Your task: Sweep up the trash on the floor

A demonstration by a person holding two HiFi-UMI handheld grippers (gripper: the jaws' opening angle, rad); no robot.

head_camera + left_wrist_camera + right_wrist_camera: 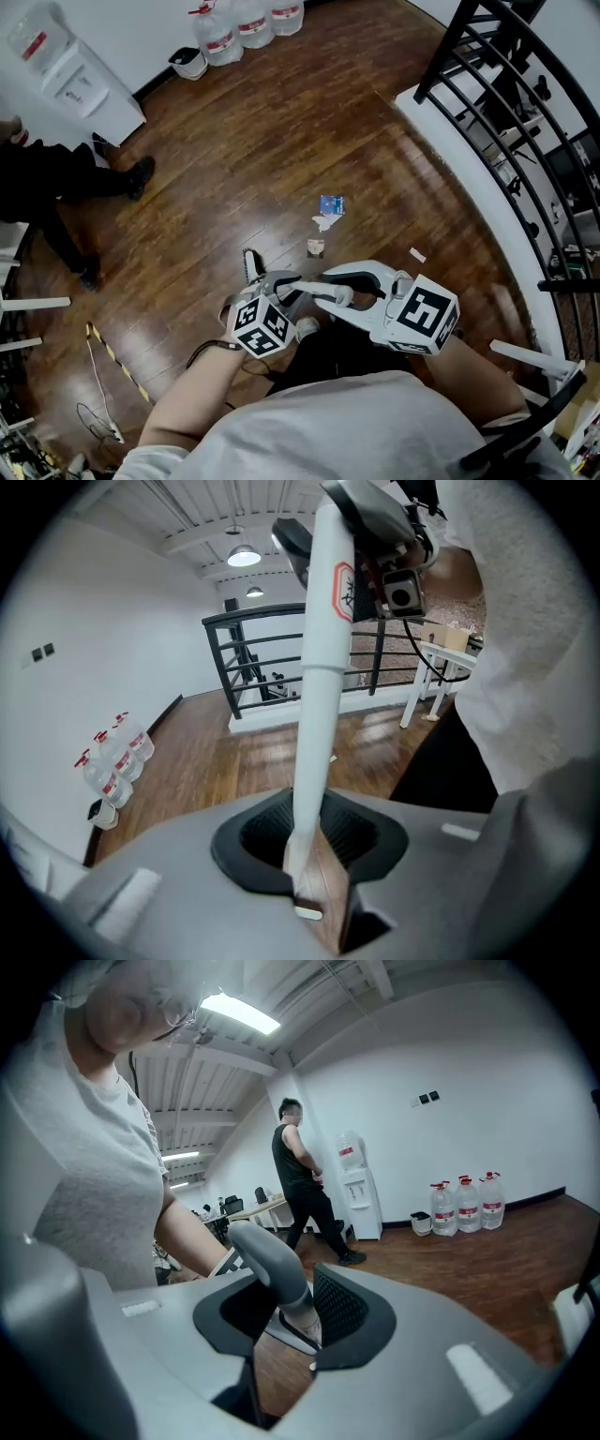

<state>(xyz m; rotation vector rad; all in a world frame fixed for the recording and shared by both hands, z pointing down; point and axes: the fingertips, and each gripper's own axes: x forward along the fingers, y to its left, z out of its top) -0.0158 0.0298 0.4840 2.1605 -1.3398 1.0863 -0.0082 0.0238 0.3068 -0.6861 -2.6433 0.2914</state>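
Trash lies on the wooden floor ahead of me: a blue packet, a crumpled white paper, a small brown cup-like piece and a white scrap. Both grippers grip one broom handle close to my body. My left gripper is shut on the white pole, which runs up between its jaws. My right gripper is shut higher up, where the grey grip meets the pole. The broom head is hidden, apart from a dark narrow piece just beyond the left gripper.
Water jugs, a small bin and a water dispenser stand along the far wall. A person in black stands at the left. A black railing on a white curb curves along the right. A cable lies near left.
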